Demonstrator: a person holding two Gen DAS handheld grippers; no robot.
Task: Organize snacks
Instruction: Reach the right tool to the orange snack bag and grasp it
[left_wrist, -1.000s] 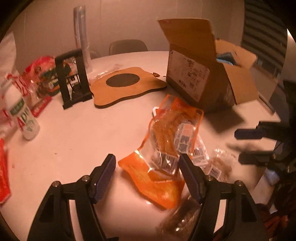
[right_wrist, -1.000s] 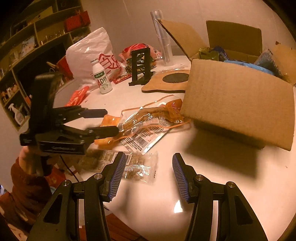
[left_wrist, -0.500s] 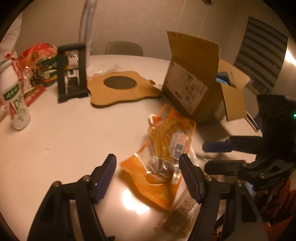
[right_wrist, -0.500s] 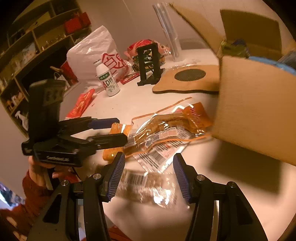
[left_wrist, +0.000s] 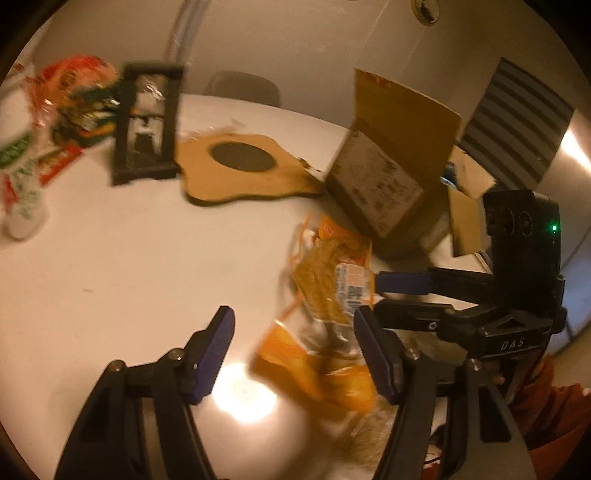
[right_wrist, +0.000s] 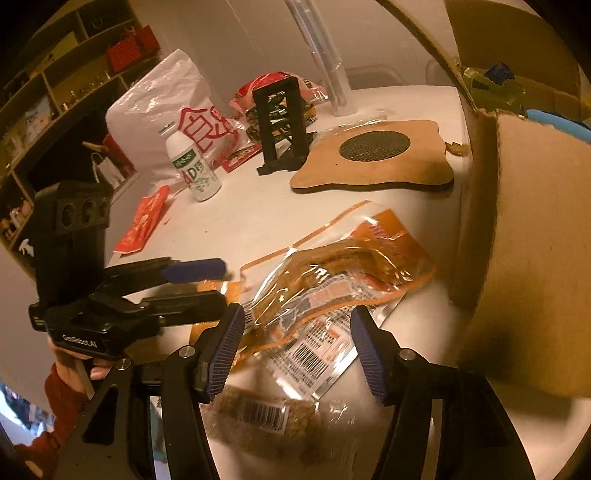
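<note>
Orange-and-clear snack packets (right_wrist: 332, 280) lie in a loose pile on the white round table (right_wrist: 258, 214), beside an open cardboard box (right_wrist: 528, 229). A clear packet of brown crumbly snack (right_wrist: 266, 421) lies at the near edge. My right gripper (right_wrist: 295, 350) is open just above the pile's near end. My left gripper (left_wrist: 295, 350) is open over the same pile (left_wrist: 332, 288) from the other side. The left gripper also shows in the right wrist view (right_wrist: 207, 280), and the right gripper in the left wrist view (left_wrist: 391, 295), both open.
A tan mat with a dark round centre (right_wrist: 373, 155), a black stand (right_wrist: 284, 122), a white bottle (right_wrist: 192, 166), a white plastic bag (right_wrist: 162, 107), red packets (right_wrist: 144, 221) and a clear tube (right_wrist: 321, 55) sit further back. Shelves (right_wrist: 55, 92) stand left.
Both grippers have closed in on the snack pile from opposite sides, still open. The right gripper has moved forward past the brown crumbly packet to the orange packets.
</note>
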